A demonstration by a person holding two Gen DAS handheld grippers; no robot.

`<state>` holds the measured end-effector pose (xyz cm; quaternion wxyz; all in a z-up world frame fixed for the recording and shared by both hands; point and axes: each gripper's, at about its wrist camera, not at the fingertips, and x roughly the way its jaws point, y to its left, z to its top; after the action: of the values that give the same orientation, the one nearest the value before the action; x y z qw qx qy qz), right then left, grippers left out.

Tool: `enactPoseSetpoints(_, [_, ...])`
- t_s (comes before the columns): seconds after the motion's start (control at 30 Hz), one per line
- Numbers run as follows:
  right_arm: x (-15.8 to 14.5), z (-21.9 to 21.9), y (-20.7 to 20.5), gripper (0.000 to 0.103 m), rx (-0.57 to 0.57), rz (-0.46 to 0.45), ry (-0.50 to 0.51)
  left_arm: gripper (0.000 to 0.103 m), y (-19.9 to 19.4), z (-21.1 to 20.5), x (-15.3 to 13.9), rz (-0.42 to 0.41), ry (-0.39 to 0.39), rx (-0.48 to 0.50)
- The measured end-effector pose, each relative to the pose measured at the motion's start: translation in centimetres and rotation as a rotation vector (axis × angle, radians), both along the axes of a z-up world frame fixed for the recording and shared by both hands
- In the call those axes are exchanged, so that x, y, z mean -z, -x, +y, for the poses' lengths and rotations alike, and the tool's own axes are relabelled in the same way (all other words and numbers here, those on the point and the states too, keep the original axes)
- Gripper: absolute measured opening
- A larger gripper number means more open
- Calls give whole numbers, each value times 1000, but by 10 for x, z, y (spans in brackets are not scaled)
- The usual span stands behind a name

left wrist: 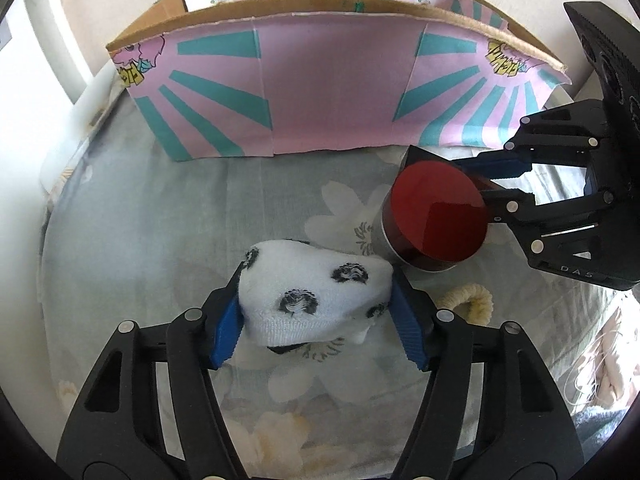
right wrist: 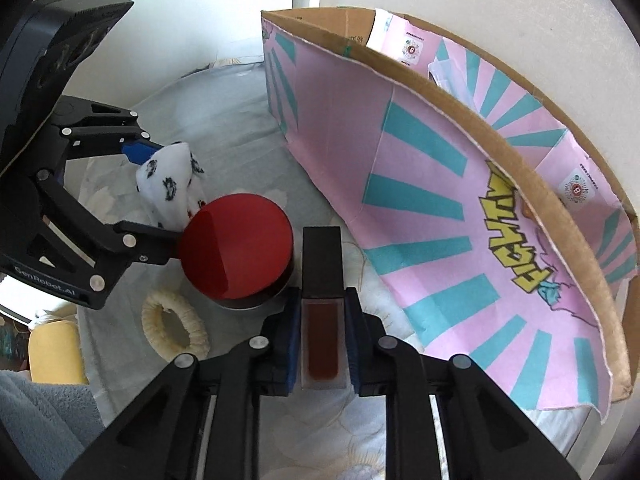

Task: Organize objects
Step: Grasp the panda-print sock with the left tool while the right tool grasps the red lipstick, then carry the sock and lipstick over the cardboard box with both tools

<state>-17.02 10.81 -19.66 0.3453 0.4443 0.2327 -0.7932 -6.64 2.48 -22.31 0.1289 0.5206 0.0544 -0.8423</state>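
While left claw (left wrist: 316, 312) grips sock (left wrist: 312, 296), right claw (right wrist: 323, 344) clamps bottle (right wrist: 322, 300)

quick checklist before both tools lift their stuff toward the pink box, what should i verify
1. Left tool closed on the spotted sock: ok, both pads press its sides.
2. Right tool closed on the dark red tube: ok, pads flat against both sides.
3. Tube clear of the red-lidded tin: not ok, its black cap sits right beside the tin; touching or not, cannot tell.
4. Sock free of the tin: cannot tell, they overlap in both views.
5. Cream ring out of the way: ok, lying apart on the bedsheet.
6. Room inside the cardboard box: cannot tell, the near wall hides its floor.
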Motion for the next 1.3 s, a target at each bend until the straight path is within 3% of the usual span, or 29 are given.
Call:
enactPoseSetpoints(0.3, [-37, 22, -12, 18, 140, -12, 44, 62, -11, 2, -39, 70, -21, -46])
enactPoseSetpoints(0.43, [-67, 40, -21, 18, 279, -7, 85, 62, -14, -3, -69, 127, -34, -87])
enactPoseSetpoints(0.8, [-143, 24, -45, 18, 618, 66, 135, 62, -22, 5, -144, 210, -20, -110])
enactPoseSetpoints(1.07, [-167, 21, -34, 18, 726, 109, 132, 62, -19, -9, -170, 219, -9, -61])
enactPoseSetpoints(1.3, [-187, 24, -4, 18, 751, 151, 154, 62, 7, -24, -191, 250, -28, 7])
